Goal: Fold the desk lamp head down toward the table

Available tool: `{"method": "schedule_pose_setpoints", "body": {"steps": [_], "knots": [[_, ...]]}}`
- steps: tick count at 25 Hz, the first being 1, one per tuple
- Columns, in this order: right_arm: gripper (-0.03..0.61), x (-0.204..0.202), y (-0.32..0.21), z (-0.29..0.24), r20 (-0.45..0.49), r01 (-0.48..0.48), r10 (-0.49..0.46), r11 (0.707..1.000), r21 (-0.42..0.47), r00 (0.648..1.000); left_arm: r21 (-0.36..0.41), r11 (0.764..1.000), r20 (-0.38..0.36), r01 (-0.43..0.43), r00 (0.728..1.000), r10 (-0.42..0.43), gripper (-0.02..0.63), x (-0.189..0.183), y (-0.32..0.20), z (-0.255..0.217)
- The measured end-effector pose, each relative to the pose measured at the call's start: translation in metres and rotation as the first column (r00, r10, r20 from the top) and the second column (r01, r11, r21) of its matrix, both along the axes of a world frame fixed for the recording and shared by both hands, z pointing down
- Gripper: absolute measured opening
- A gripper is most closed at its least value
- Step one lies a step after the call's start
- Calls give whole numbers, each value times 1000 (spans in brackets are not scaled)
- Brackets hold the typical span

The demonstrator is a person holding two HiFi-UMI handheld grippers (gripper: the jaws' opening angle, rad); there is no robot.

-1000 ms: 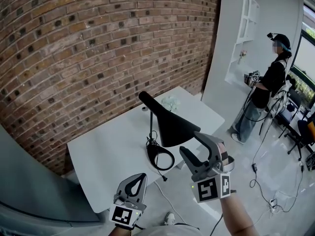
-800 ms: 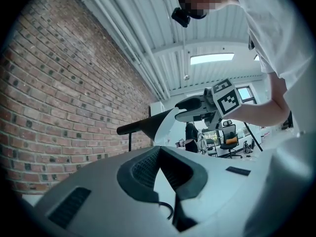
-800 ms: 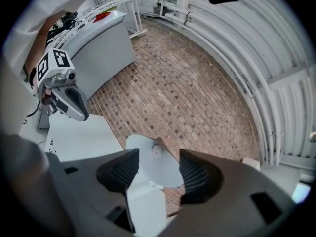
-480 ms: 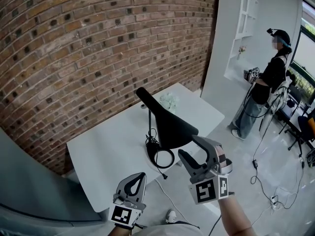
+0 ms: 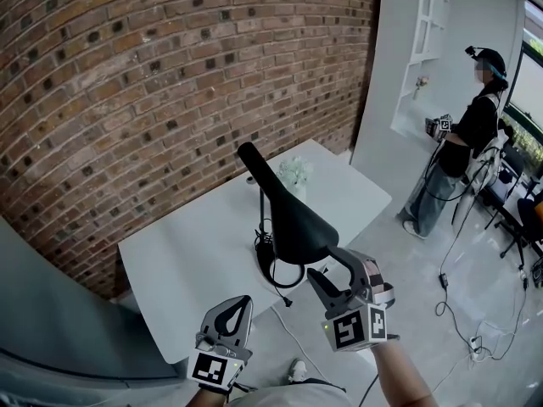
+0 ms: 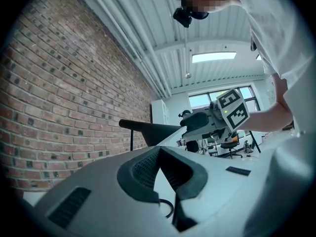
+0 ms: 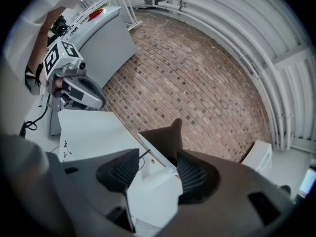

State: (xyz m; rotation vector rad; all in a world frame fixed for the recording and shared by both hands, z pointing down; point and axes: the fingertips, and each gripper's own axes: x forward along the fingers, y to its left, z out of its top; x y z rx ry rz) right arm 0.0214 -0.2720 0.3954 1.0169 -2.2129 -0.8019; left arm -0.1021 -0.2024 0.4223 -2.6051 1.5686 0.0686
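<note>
Fingers, right: the right gripper (image 5: 327,270) has its fingers (image 7: 193,174) spread wide with nothing clamped. The lamp head's rim sits just past them; whether it touches them I cannot tell.
Fingers, left: the left gripper (image 5: 240,305) has its tips together on nothing.
Lamp head (image 5: 293,219): a black cone, tilted, with its narrow end up toward the brick wall (image 5: 127,100) and its wide mouth down toward the tabletop's front edge.
Stem and base: the thin stem (image 5: 259,214) stands upright on a ring base (image 5: 261,265) near the middle of the front edge of the tabletop (image 5: 187,261).
Why the right gripper is there: probably open at the rim because the wide end gives the most leverage for swinging the head down.
Why the left gripper is low: it is off the front edge and below the tabletop, seemingly idle. From there it could steady the base.
Risk: the base looks light and close to the edge, so it may slide or lift when the head is pressed.
</note>
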Motion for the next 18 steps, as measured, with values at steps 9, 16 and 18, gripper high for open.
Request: {"method": "schedule_pose_setpoints", "body": {"steps": [9,16,18], "knots": [[245,-3,-6,31,-35,12,-14,998,-60,999,-12,1000,15,21,1000,-20,8,-2,0,4],[245,-7,-12,56,-65,25,-32,994,-105,997,-29,999,11,34,999,-34,8,-3,-2,9],[245,-7,-14,62,-66,30,-38,993,-118,997,-26,999,16,42,999,-42,8,-4,-3,10]]}}
